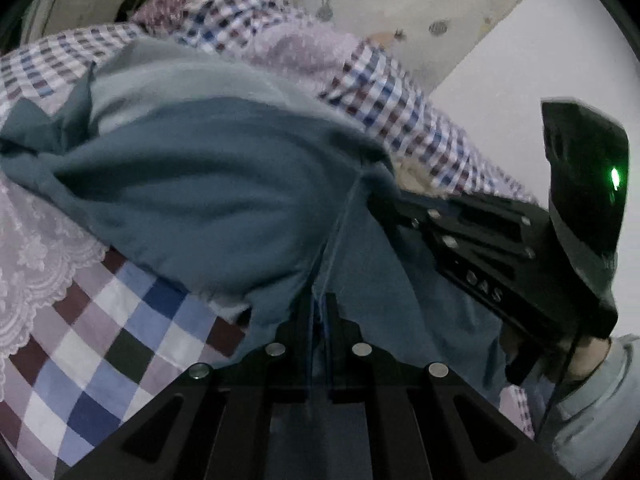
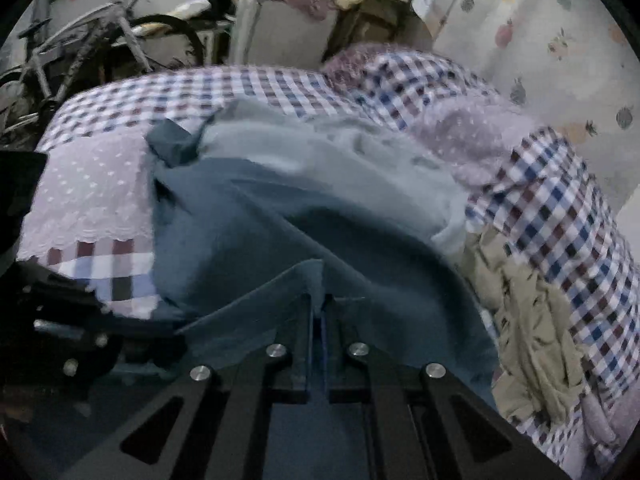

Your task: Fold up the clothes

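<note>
Left wrist view: left claw (image 1: 319,312) is clamped on an edge of the blue garment (image 1: 208,184), cloth pinched between the narrow jaws. Right wrist view shows the same for the right claw (image 2: 319,312): jaws nearly together with a fold of blue fabric caught in the gap. Both are gripping, neither is empty.

Garment lies on the bed, on the checked bedspread (image 1: 100,344), spreading forward and away from both claws. A paler grey-blue panel (image 2: 320,152) sits at its far side, either the inside face or a second layer, can't tell which. A dark blue corner (image 2: 172,140) sticks up at the far left.

Key relation: both claws hold the near edge, close beside each other, the right claw body (image 1: 500,248) visible just right of the left one. The bulk of the cloth lies ahead, with its long axis running roughly away from the claws toward the far side of the bed. Near edge looks lifted off the bedspread, with fabric draping down from the grip points.

Judgement: a fold is mid-way; the next move likely carries the held edge forward over the far part. Neither arm is clearly nearer.

Risk: a khaki garment (image 2: 532,320) is bunched right beside the blue one on the right side and may snag. The lace-trimmed cloth (image 2: 88,192) lies at left.
</note>
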